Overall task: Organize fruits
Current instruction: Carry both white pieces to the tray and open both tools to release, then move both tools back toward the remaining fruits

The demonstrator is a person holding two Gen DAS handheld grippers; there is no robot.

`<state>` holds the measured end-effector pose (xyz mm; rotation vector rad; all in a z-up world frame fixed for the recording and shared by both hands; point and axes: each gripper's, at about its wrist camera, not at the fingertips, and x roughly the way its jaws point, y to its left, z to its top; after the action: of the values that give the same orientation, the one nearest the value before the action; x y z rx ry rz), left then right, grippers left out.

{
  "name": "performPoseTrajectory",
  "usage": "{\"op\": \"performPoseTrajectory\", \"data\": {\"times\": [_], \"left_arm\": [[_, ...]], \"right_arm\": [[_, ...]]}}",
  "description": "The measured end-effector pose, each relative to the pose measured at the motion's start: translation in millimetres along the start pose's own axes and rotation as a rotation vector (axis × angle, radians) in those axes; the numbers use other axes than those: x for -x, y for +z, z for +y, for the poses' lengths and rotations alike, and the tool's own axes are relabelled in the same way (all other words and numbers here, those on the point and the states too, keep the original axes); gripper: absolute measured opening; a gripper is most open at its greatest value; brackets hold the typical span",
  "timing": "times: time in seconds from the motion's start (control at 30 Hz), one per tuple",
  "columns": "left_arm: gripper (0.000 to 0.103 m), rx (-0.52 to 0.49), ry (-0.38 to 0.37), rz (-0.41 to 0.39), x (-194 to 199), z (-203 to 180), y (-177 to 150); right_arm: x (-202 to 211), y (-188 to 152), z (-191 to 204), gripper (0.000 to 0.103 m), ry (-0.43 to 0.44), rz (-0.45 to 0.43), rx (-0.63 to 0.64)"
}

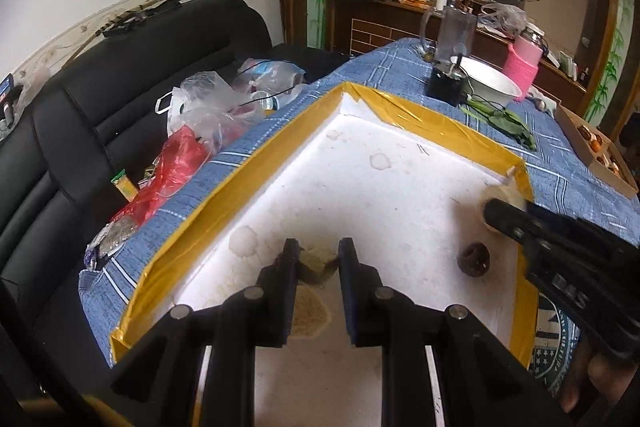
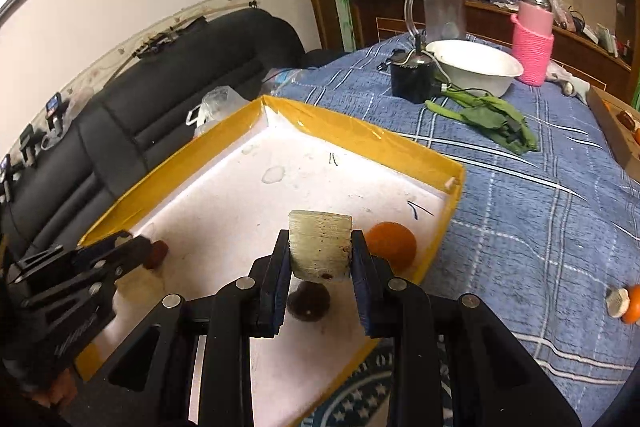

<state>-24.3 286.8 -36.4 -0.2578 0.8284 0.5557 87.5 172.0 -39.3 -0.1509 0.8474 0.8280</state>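
right wrist | right gripper (image 2: 320,251) clamps pale block (image 2: 320,245) | above tray (image 2: 360,141)

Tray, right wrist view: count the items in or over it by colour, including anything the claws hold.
Orange: 1, ball
Dark brown: 1, fruit
Pale: 1, block in right claw
Red-brown: 1, piece in left claw
Total: 4

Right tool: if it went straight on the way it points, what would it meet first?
Probably the white tray floor, just beyond the pale block held by the right tool. The orange fruit lies slightly right of that line; depth is unclear.
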Motion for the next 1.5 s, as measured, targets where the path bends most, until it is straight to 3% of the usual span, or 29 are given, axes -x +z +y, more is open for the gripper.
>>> {"op": "performPoseTrajectory", "data": {"times": [0.33,0.4,0.43,0.5,0.67,0.8,0.87,1.0,1.17,1.33,1.5], "left_arm": [[0.023,0.012,0.012,-0.008,-1,2,-4],[0.026,0.007,0.022,-0.001,-1,3,-4],[0.03,0.007,0.028,0.0,-1,3,-5],[0.069,0.025,0.037,0.008,1,7,-5],[0.072,0.055,0.02,-0.028,19,11,-9],[0.081,0.053,-0.018,-0.063,36,-1,-13],[0.084,0.035,-0.059,-0.074,45,-14,-17],[0.086,-0.04,-0.139,-0.075,57,-55,-27],[0.087,-0.204,-0.221,-0.076,65,-123,-42],[0.087,-0.316,-0.275,-0.05,59,-183,-53],[0.087,-0.398,-0.303,-0.021,45,-232,-57]], "right_arm": [[-21,3,3,0.027,-0.016,0.033,0.019],[-23,4,2,0.031,-0.022,0.041,0.016],[-22,4,2,0.039,-0.019,0.038,0.014],[-16,4,0,0.042,-0.01,0.026,0.005],[17,2,-13,0.054,-0.008,-0.035,-0.038],[58,-14,-38,0.068,-0.036,-0.093,-0.105],[81,-26,-54,0.075,-0.054,-0.118,-0.132],[132,-60,-96,0.076,-0.103,-0.168,-0.207],[175,-104,-147,0.076,-0.209,-0.178,-0.28],[194,-144,-206,0.076,-0.321,-0.144,-0.396],[196,-155,-239,0.076,-0.372,-0.126,-0.444]]}}
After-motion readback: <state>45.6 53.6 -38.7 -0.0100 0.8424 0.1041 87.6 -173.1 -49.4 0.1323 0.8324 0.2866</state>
